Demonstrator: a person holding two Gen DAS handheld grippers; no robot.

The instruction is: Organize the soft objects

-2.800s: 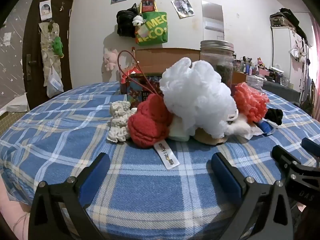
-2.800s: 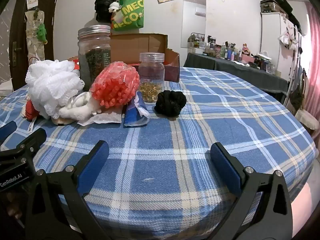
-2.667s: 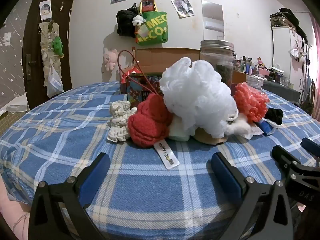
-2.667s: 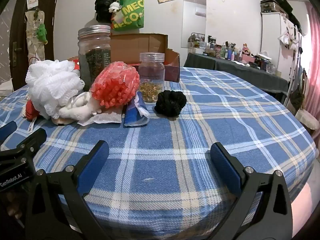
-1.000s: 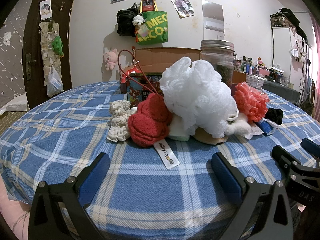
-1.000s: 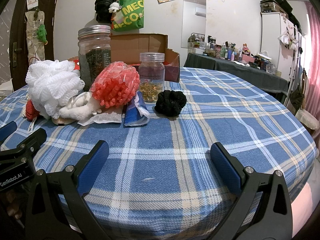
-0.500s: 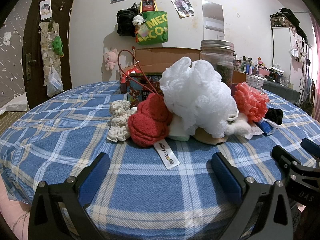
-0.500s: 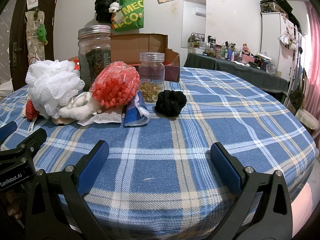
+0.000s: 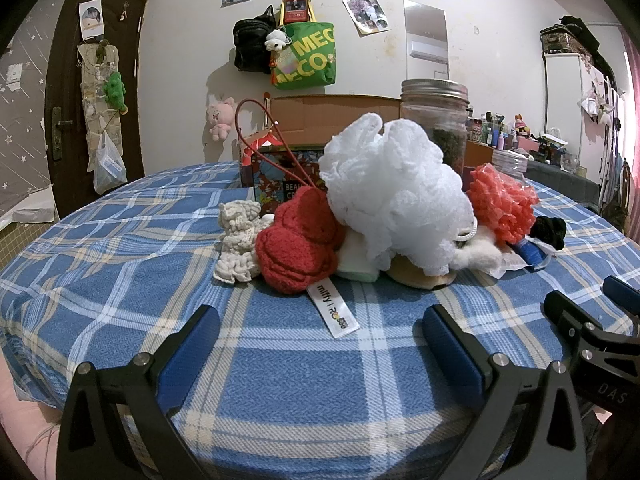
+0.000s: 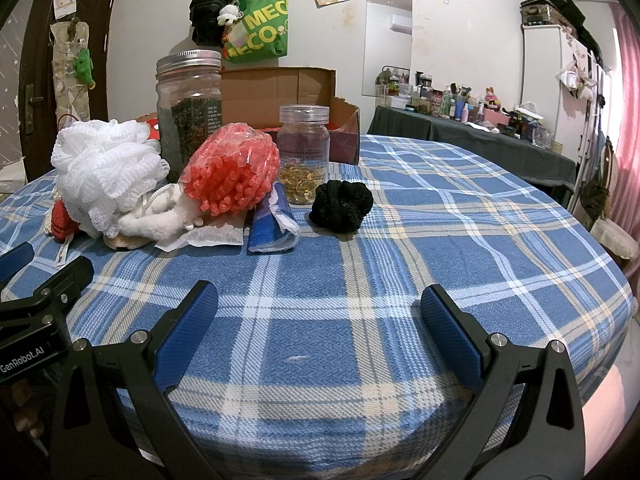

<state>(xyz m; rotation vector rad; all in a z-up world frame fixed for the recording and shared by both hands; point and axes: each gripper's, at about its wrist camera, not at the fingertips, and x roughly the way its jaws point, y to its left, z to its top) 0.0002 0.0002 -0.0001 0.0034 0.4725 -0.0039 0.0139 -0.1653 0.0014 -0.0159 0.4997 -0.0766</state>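
- Both tools sit low at the near edge of the table, which is covered in a blue plaid cloth; the left tool has its jaws spread wide with nothing between them, and the right tool is just as wide and just as bare
- The soft things lie in one heap at mid-table: a cream knitted piece at the left end, a red knitted toy touching it, a white mesh puff leaning over the toy, then an orange mesh puff, a blue folded cloth and, a little apart on the right, a black scrunchie
- Nothing seems sorted yet, so the step in hand is judged to be the first pick
- For the left tool the red knitted toy is the nearest fair target; close on its body rather than its white label, which would likely slip or only drag it
- The white mesh puff rests on the toy, so lift slowly or it may tumble
- For the right tool the black scrunchie stands free and should come away cleanly; approach low and level, as it will squash
- Two jars stand just behind the heap, so keep reaches short
- The open cardboard box at the far side is a likely home, though that is a guess
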